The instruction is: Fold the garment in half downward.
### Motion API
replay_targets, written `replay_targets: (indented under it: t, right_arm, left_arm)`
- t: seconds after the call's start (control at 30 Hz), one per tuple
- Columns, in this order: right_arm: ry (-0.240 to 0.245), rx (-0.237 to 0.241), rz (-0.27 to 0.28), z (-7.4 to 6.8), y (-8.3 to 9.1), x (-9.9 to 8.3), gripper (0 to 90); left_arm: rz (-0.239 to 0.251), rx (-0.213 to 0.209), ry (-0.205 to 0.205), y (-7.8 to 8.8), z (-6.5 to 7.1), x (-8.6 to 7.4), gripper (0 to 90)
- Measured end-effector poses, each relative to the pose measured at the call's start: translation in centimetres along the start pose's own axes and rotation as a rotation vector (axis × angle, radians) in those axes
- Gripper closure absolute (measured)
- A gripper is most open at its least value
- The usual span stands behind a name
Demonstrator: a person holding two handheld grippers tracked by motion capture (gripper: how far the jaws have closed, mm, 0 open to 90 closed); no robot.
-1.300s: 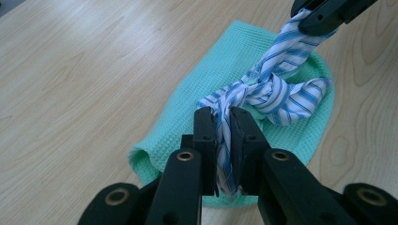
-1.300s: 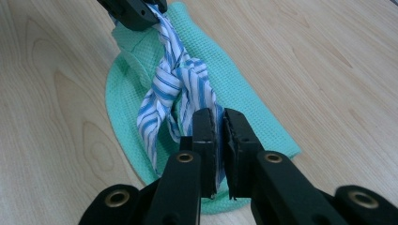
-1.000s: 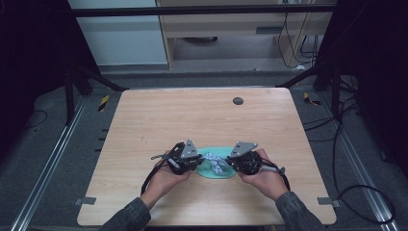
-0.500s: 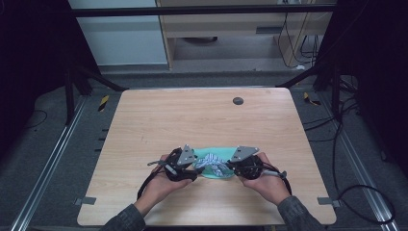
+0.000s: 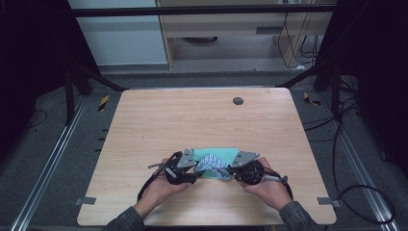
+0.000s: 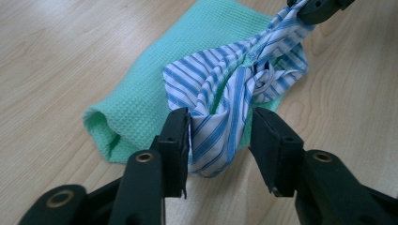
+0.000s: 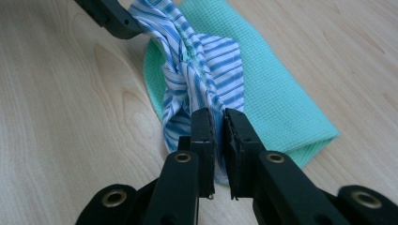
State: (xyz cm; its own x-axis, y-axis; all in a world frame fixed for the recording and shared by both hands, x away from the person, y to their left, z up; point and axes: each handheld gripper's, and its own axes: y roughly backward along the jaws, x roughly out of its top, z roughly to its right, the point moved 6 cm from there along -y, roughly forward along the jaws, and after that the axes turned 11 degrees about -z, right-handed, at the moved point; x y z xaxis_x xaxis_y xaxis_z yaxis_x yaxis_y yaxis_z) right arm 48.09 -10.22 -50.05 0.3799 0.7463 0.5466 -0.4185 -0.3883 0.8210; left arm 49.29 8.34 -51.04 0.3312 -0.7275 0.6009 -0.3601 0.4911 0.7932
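Striped cloth (image 5: 212, 164), high view: bunched on a green towel (image 5: 219, 154) near the table's (image 5: 144, 120) front edge, between the left gripper (image 5: 192, 169) and right gripper (image 5: 231, 172).
Left gripper view: left gripper (image 6: 220, 136) jaws apart, striped cloth (image 6: 225, 98) between them, touching one jaw.
Right gripper view: right gripper (image 7: 218, 133) jaws pinched together on striped cloth (image 7: 197, 75); green towel (image 7: 277, 98) beneath.

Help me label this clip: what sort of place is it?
Probably a lab recording station: a bare light wooden table inside a black metal frame, loose black cables on the floor, and a hand-held gripper.
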Motion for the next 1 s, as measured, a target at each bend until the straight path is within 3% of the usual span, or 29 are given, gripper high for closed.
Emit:
replay_targets:
  t: [0.27, 0.7, 0.9, 1.0]
  right_arm:
    - [-0.001, 0.016, -0.006, -0.8, 0.0, -0.6, 78.7]
    - [-0.038, 0.02, -0.008, -0.5, -0.3, -0.3, 58.6]
    - [-0.031, 0.033, -0.003, -1.1, -0.5, -0.3, 62.7]
    - [-0.022, 0.036, -0.005, -1.4, -0.5, -0.6, 70.0]
  left_arm:
    - [0.002, -0.002, -0.016, 0.2, 0.4, -0.6, 65.2]
    - [0.011, 0.009, -0.049, 0.6, 0.4, -0.7, 76.2]
    - [0.0, 0.006, -0.064, 0.6, 0.7, -1.2, 77.4]
    - [-0.012, 0.003, -0.079, 0.5, 0.9, -1.5, 79.0]
